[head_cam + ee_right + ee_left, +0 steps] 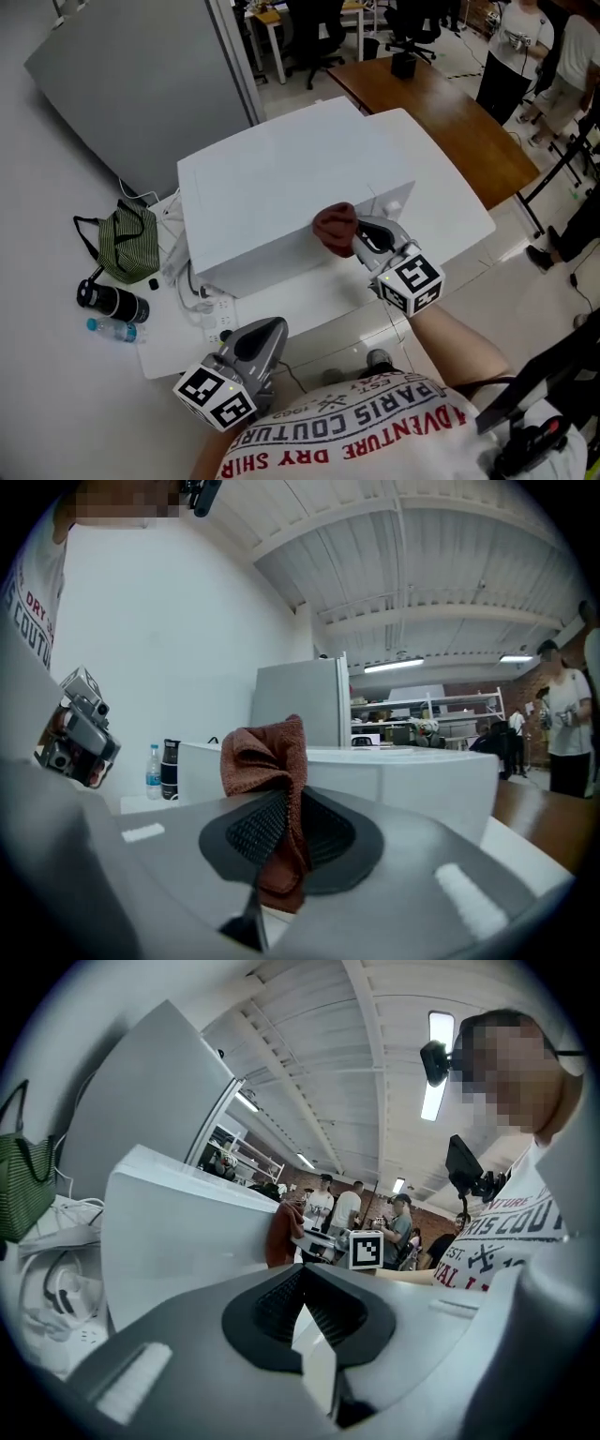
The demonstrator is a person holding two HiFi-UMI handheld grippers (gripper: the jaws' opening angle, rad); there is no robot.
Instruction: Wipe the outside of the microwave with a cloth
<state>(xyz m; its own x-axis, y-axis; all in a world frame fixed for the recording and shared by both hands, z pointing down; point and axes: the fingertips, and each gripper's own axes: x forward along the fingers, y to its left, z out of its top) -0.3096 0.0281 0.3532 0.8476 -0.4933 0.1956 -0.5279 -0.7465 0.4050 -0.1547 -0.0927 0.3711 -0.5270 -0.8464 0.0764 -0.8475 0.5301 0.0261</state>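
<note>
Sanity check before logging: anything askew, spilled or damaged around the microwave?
Nothing stands out. The microwave looks intact, and the cloth is clamped in the right gripper. Only white cables lie loosely tangled beside it.

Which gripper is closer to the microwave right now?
Right. The right gripper holds the cloth at the microwave's near top edge; the left gripper sits apart, by the table's near edge.

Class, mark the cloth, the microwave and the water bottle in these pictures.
cloth (335, 228): head view, middle of the bunched red-brown fabric.
microwave (281, 173): head view, on its white top panel.
water bottle (117, 330): head view, on the clear body, beside the blue cap.
</note>
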